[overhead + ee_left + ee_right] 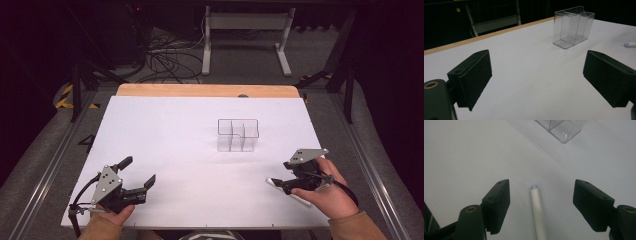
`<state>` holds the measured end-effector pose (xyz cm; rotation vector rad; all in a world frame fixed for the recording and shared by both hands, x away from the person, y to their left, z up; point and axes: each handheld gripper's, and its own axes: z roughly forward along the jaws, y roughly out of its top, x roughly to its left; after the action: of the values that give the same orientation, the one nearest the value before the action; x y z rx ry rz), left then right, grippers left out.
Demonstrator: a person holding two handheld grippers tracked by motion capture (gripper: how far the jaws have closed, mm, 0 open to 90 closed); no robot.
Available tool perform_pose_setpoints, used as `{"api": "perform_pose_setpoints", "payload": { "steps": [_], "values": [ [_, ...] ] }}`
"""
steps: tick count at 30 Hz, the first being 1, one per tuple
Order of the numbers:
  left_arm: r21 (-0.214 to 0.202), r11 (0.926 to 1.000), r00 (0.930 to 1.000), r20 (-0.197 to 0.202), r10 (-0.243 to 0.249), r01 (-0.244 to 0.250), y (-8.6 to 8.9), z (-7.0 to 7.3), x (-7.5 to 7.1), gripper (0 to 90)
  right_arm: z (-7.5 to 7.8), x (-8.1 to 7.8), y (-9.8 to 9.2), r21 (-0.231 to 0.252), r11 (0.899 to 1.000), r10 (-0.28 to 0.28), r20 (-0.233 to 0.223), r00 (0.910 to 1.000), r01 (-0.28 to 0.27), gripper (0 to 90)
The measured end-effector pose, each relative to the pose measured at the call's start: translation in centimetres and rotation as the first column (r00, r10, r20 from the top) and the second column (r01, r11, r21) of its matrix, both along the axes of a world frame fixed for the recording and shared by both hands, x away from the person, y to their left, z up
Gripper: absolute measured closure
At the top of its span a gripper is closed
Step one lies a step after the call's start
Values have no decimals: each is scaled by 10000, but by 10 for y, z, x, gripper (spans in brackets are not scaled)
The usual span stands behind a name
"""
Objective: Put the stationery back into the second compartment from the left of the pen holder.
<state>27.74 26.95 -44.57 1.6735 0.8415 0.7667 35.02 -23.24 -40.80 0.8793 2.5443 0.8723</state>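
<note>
A clear plastic organizer (238, 135) with several compartments stands upright on the white table (165, 130), right of centre. A white pen (302, 198) lies flat near the front right edge. My right gripper (283, 175) hovers over it, open. In the right gripper view the pen (537, 207) lies between the two spread jaws and touches neither, and my right gripper (542, 192) holds nothing. My left gripper (137, 171) rests at the front left, open and empty. From the left gripper view (537, 80) the organizer (573, 27) stands ahead to the right, and the pen tip (629, 44) shows at the far right.
A wooden strip (207, 90) runs along the table's far edge. Beyond it are a white desk frame (245, 35) and loose cables (165, 60) on the floor. Metal rails (50, 165) flank both sides of the table.
</note>
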Motion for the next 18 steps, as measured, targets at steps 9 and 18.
{"api": "perform_pose_setpoints", "payload": {
  "steps": [9,18],
  "values": [
    [37,10000,10000,-2,-4,4,0,0,0,93,-8,2,2,-1189,9926,136,-778,9969,-228,361],
    [42,10000,10000,-3,-7,7,0,0,0,94,-12,6,5,-2193,9736,338,-1345,9903,-630,454]
  ]
}}
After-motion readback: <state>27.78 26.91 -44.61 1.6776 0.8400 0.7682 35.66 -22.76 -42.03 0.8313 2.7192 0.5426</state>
